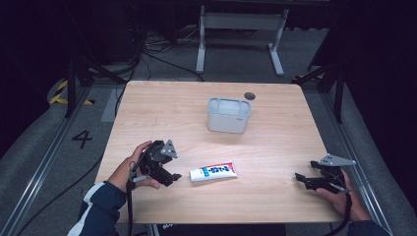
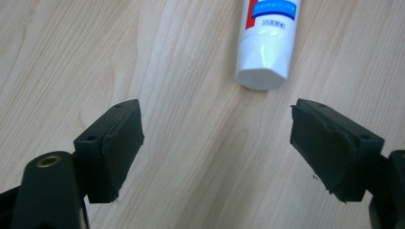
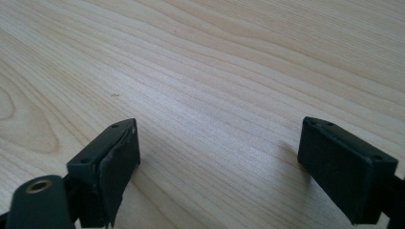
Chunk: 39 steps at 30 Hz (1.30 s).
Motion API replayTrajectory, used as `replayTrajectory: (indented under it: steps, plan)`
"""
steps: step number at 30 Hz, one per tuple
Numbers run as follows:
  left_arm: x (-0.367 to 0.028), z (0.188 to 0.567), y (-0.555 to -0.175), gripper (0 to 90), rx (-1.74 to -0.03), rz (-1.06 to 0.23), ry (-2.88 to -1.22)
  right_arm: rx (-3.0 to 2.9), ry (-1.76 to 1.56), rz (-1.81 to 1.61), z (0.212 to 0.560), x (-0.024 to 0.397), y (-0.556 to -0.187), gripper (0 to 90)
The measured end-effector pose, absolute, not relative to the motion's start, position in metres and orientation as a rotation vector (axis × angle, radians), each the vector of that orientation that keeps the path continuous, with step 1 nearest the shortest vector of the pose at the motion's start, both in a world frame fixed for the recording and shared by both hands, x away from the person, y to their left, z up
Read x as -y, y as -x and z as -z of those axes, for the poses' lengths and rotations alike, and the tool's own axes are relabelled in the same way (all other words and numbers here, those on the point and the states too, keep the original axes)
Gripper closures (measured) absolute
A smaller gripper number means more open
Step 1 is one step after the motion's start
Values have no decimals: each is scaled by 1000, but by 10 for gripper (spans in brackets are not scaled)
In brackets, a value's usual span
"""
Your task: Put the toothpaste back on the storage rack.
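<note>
Just beyond the spread left claw (image 2: 217,143) lies the tube (image 2: 267,43).

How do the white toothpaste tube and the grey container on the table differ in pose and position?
The white toothpaste tube with blue and red print lies flat near the front edge; the grey rectangular plastic container stands upright farther back. The tube lies just ahead of the left gripper; the container has no gripper near it. Both rest untouched on the light wooden table.

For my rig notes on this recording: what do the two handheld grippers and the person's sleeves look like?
Both the left gripper and the right gripper are black, each topped by a grey three-cornered plate, with a dark cable trailing toward the person. Their jaws are blocky black pads with small screw holes. The left sleeve is dark navy with white stripes.
</note>
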<state>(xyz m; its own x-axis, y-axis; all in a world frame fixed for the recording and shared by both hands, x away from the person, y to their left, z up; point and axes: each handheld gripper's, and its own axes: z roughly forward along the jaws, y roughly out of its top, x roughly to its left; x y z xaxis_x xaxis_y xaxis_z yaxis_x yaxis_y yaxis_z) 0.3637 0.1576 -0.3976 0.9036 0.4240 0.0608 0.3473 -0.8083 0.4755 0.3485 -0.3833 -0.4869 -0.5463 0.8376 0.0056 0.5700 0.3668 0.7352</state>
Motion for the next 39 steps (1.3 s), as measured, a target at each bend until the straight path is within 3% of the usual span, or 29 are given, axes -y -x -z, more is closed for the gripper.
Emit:
replayTrajectory:
  steps: [39]
  plan:
    - [-60,405,-382,191,-279,-98,-2734,-2263,-1230,-996,487,383,-348,143]
